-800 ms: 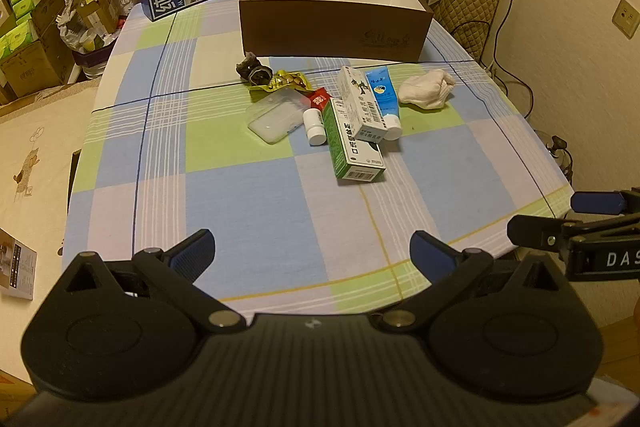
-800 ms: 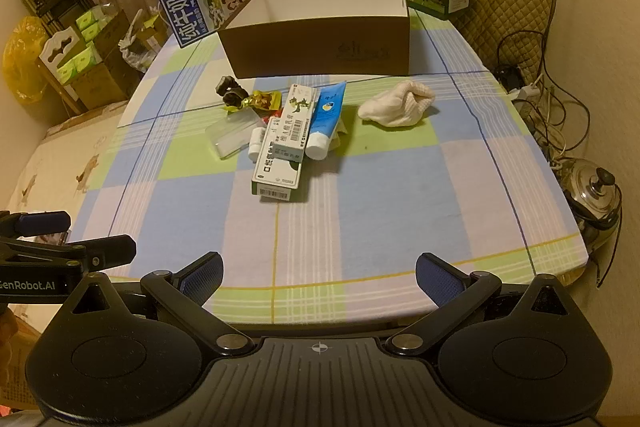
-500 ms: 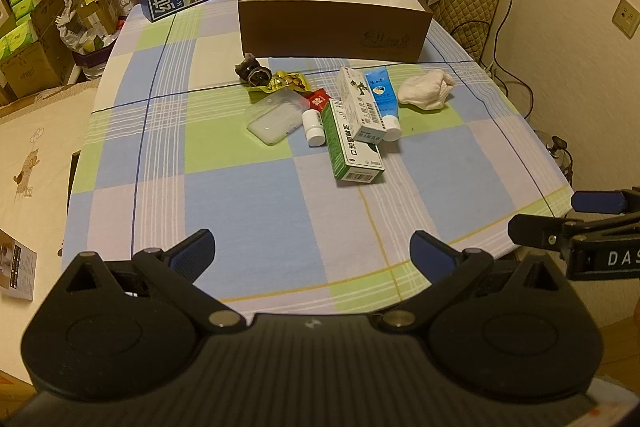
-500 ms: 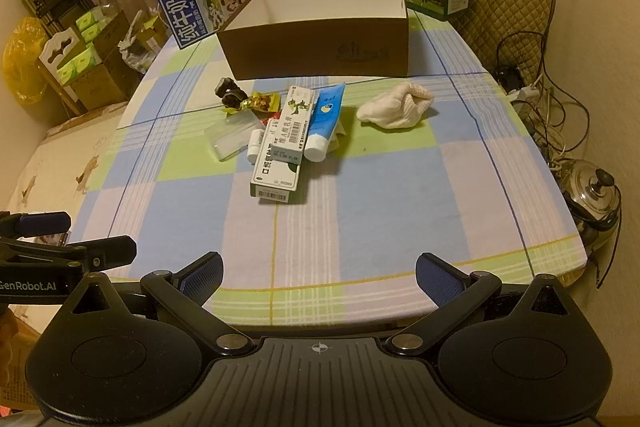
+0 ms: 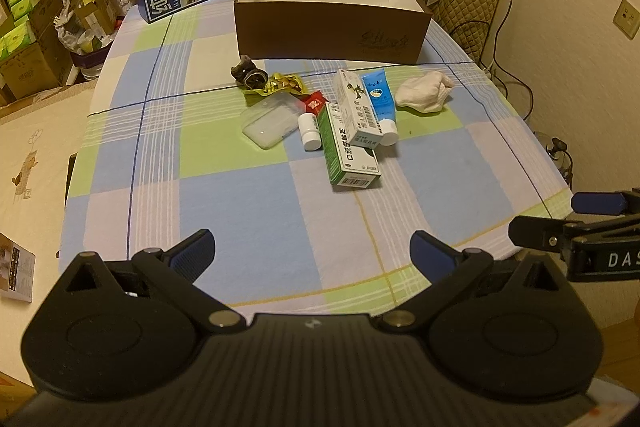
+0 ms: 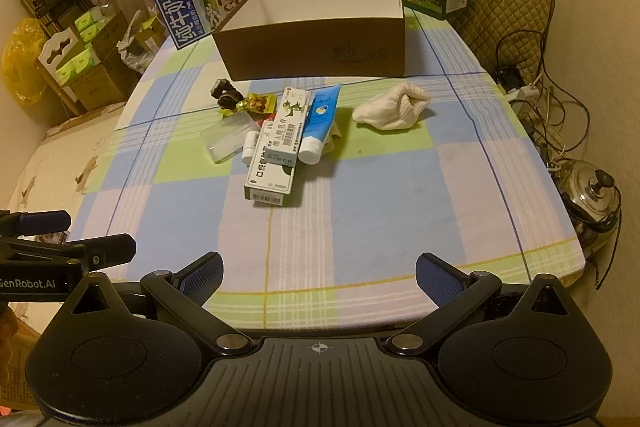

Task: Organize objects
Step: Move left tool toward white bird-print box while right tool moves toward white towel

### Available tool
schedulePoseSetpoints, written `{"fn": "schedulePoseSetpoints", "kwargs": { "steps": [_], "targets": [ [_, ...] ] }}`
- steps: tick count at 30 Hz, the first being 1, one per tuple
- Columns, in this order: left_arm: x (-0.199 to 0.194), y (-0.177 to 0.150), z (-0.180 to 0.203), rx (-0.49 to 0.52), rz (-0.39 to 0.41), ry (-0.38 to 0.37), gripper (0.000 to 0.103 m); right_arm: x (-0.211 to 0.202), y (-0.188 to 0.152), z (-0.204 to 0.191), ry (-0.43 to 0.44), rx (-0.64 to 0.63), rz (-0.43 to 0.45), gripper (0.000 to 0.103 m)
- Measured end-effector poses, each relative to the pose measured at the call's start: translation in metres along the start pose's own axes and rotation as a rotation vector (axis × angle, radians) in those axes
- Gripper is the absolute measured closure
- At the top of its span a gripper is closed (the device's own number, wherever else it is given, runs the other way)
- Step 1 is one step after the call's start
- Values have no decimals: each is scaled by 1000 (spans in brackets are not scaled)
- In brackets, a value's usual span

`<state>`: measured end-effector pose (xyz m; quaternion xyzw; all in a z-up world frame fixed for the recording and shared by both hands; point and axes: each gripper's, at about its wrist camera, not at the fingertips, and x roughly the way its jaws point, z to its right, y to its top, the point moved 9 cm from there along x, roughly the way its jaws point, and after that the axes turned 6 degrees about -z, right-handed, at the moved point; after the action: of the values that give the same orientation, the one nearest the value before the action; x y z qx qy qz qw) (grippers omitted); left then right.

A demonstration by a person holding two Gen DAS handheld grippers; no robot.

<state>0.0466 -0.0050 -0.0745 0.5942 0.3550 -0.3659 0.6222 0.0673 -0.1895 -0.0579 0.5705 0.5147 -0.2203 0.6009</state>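
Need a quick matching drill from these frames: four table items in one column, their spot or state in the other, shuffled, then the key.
Items:
1. white cloth
2. brown box
3. white ointment carton
4. clear plastic case

Places or states:
A. lies partly on top of the green carton
B. open-topped, at the far side of the table
C. crumpled, alone to the right of the pile
D. flat at the left edge of the pile

Pairs: 1-C, 2-B, 3-A, 4-D
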Motion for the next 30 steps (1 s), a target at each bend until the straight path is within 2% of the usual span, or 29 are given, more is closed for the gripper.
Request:
{"fn": "schedulePoseSetpoints", "kwargs": {
  "steps": [13, 30],
  "targets": [
    [20, 33, 0, -41, -14, 33, 1, 14, 24, 30, 12, 24, 5, 2],
    [61, 75, -4, -114, -34, 58, 1, 42, 78, 86, 34, 6, 47, 4]
  ]
}}
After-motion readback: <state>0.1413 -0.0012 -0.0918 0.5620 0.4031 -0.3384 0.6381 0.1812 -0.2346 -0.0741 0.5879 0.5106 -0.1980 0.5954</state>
